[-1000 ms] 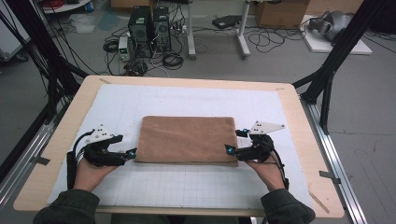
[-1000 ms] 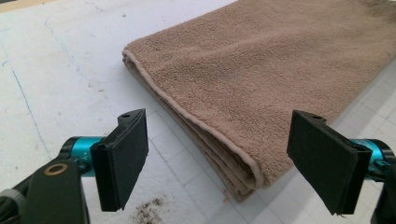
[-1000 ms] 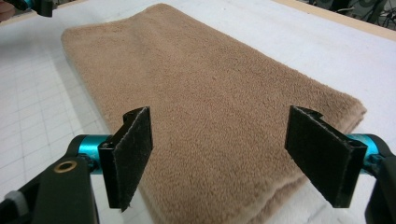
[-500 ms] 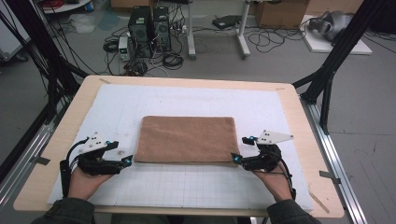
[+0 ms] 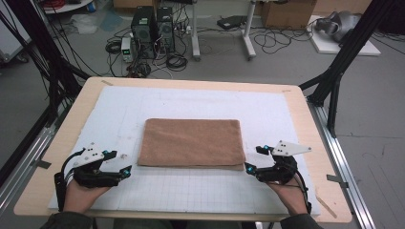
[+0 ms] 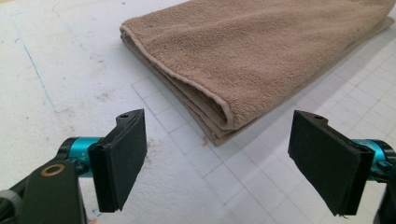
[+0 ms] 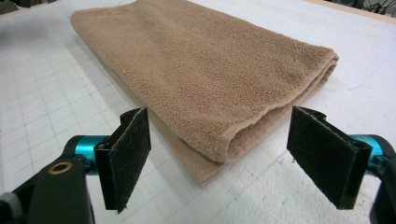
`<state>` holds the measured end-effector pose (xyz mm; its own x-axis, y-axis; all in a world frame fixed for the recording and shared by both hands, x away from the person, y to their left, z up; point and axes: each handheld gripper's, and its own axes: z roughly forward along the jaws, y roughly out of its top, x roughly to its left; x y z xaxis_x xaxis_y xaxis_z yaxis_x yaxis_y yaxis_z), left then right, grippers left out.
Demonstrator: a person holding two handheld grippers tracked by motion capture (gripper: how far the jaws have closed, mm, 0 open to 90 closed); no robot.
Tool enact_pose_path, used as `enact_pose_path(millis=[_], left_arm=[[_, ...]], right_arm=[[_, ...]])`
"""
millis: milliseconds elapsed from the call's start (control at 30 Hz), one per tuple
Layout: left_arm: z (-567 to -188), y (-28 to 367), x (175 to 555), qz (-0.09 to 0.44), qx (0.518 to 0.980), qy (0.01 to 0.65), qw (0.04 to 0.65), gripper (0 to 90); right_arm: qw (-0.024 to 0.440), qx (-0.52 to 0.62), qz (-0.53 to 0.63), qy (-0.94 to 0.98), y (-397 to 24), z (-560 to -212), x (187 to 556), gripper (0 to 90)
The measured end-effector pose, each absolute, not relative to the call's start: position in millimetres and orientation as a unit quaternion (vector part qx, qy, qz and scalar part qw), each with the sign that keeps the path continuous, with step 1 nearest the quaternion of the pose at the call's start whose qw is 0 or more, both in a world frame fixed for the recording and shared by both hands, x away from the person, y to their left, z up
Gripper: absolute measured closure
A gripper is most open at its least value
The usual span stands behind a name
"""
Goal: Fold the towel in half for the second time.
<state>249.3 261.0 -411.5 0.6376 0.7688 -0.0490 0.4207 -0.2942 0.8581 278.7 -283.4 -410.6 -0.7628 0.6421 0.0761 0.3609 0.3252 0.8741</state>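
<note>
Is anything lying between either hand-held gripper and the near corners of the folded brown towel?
Nothing visible does. The left hand-held gripper and the right hand-held gripper each face a near corner of the folded brown towel with open jaws, and between them and the corners lies just bare white gridded mat.

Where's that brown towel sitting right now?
In the high view the folded brown towel lies flat mid-table on the white gridded mat, between the left hand-held gripper and the right hand-held gripper, touching neither.
</note>
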Motion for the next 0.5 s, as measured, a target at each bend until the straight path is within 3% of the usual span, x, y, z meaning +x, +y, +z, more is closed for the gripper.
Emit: enact_pose_path(millis=[500], left_arm=[[-416, 264, 239, 0.192, 0.778, 0.382, 0.461, 20.0]], right_arm=[[0.14, 0.31, 0.483, 0.807, -283, -416, 264, 19.3]])
